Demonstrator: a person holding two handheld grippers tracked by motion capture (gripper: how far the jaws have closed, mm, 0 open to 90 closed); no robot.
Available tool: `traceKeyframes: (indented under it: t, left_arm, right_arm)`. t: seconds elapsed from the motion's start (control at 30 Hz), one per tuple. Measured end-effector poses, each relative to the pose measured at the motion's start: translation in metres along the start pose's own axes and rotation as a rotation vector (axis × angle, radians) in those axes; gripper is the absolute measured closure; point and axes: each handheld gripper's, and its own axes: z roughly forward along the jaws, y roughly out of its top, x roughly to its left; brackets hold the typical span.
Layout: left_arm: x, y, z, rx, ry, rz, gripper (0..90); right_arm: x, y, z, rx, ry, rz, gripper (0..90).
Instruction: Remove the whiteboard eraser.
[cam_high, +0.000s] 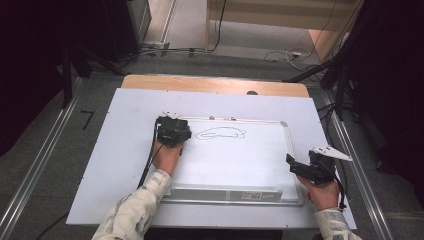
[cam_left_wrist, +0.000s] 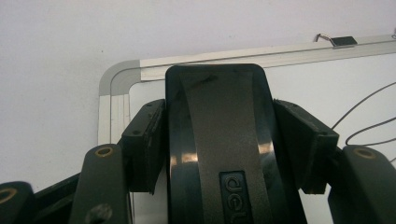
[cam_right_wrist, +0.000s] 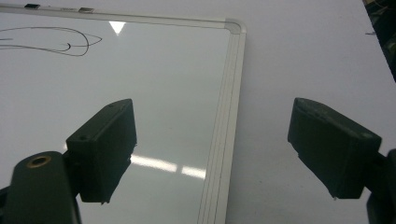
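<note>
Right now your left gripper (cam_left_wrist: 219, 154) is clamped on a black whiteboard eraser (cam_left_wrist: 219, 140), its two pads pressing the eraser's sides, and the eraser sits on the whiteboard (cam_high: 235, 160) close to the board's upper left corner. From the high view, that left gripper (cam_high: 172, 132) is just left of the scribbled black line (cam_high: 220, 134) drawn on the upper part of the board, with your left hand (cam_high: 167, 157) behind it. The left gripper view shows the board's aluminium frame corner (cam_left_wrist: 116, 79) just beyond the eraser, and a small metal clip (cam_left_wrist: 338, 41) on the top edge. Your right gripper (cam_right_wrist: 212, 149) has its jaws spread wide with nothing between them; it hangs over the board's right edge, one jaw above the white surface and the other above the pale table cover (cam_right_wrist: 303, 56). In the high view, the right gripper (cam_high: 312, 167) sits beside the board's lower right side, well apart from the eraser.
</note>
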Motion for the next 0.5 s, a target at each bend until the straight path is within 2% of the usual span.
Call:
traceKeyframes:
  t: [0.5]
  left_arm:
    - [-0.0003, -0.0008, -0.0028, -0.001, -0.002, 0.013, 39.3]
  right_arm:
    - [-0.0007, 0.0003, -0.0004, -0.001, -0.003, 0.003, 14.2]
